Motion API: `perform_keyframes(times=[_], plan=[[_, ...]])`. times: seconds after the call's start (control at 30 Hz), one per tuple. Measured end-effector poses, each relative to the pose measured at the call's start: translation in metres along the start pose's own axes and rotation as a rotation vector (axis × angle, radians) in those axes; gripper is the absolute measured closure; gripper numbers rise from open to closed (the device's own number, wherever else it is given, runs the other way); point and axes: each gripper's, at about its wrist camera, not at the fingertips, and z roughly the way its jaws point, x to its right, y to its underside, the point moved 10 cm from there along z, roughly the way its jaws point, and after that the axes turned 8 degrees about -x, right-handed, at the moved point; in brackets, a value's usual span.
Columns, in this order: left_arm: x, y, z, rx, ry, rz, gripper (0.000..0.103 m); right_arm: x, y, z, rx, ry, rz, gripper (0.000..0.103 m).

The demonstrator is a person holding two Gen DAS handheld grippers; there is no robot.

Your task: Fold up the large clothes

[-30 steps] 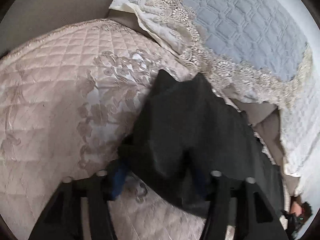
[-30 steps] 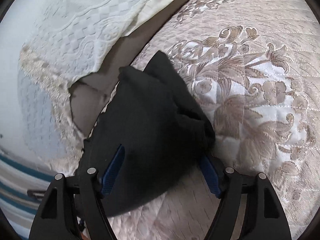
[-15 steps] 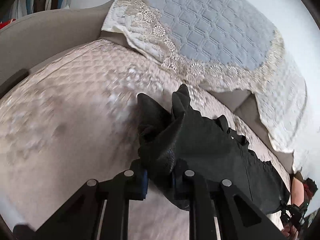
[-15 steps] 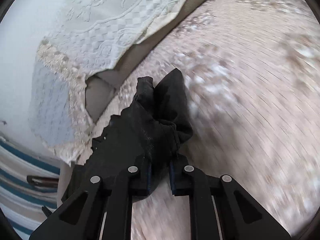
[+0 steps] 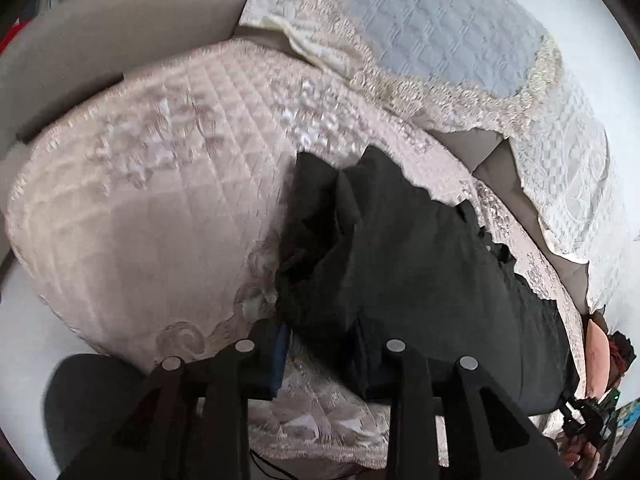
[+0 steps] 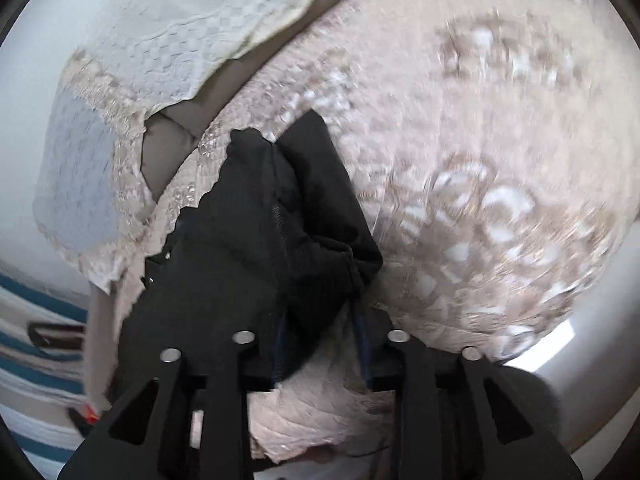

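Observation:
A black garment [image 5: 400, 260] lies bunched on the quilted pink-beige bedspread [image 5: 160, 200]. In the left wrist view its folded end sits between the fingers of my left gripper [image 5: 320, 360]. The jaws are opening and the blue left pad [image 5: 280, 356] stands clear of the cloth. In the right wrist view the same garment [image 6: 248, 240] hangs over the left finger of my right gripper [image 6: 320, 352]. Those jaws are opening too, and the right pad [image 6: 362, 340] is bare, with bedspread [image 6: 480, 160] showing through the gap.
A blue pillow with a lace border [image 5: 440, 28] and a white lace cover [image 6: 180, 20] lie at the bed's head. The bed's edge curves just below the grippers. A person's hand [image 5: 596, 356] shows at the far right. A dark rounded shape [image 5: 88, 400] sits low beside the bed.
Both grippers, clamped on the black garment half a second ago, have spread their jaws and let the cloth go slack. Both have moved across the bed, towards its edge.

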Motion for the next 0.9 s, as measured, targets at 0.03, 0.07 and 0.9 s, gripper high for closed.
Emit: perform_keyframes(times=[0.03, 0.07, 0.9], plan=[[-0.001, 0.0, -0.008, 0.015, -0.009, 0.004, 0.071, -0.002, -0.001, -0.008, 0.025, 0.027, -0.031, 0.054], [-0.003, -0.002, -0.017, 0.038, -0.036, 0.004, 0.07, -0.005, -0.004, -0.018, 0.057, 0.058, -0.066, 0.054], [0.067, -0.112, 0.128, -0.121, -0.093, 0.171, 0.091, -0.086, -0.128, 0.111, -0.024, 0.12, -0.368, 0.095]])
